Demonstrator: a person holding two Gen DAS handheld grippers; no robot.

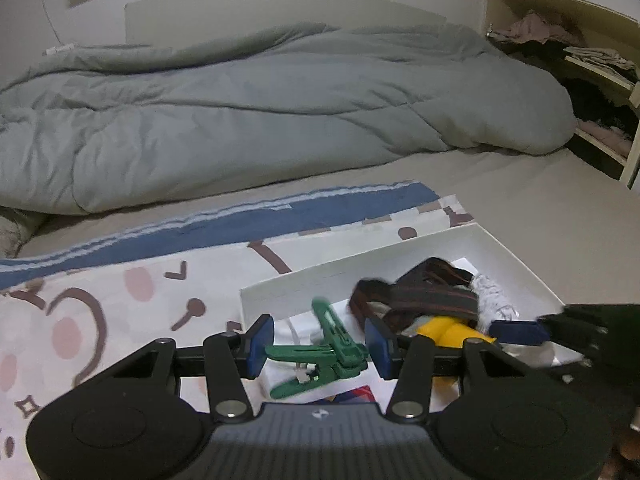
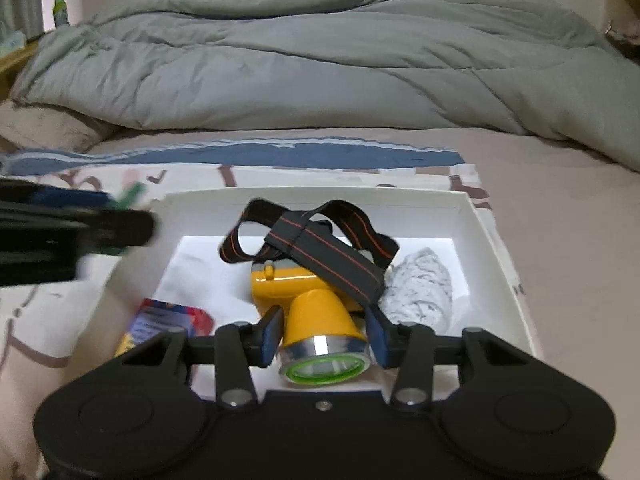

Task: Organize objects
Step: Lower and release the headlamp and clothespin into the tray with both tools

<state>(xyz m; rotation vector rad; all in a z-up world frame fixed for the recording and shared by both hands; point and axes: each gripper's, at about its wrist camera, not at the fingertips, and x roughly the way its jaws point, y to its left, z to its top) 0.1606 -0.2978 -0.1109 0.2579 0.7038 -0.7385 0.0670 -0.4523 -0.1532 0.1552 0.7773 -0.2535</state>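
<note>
A white box (image 2: 496,248) lies on the bed. In it are a yellow headlamp (image 2: 312,304) with a black striped strap (image 2: 320,248), a grey-white cloth bundle (image 2: 420,292) and a red-blue packet (image 2: 168,320). My right gripper (image 2: 324,332) is shut on the headlamp's cone, low in the box. My left gripper (image 1: 316,348) is shut on green plastic clips (image 1: 328,352) over the box's left part (image 1: 280,288). The headlamp (image 1: 452,332) and strap (image 1: 424,296) also show in the left wrist view, and the right gripper's finger (image 1: 516,330) shows at the right edge.
The box sits on a cartoon-print cloth (image 1: 120,300) with a blue stripe (image 2: 280,152). A rumpled grey duvet (image 1: 260,112) fills the bed behind. Shelves with clothes (image 1: 592,64) stand at the far right. A green bottle (image 2: 60,4) stands on a shelf at far left.
</note>
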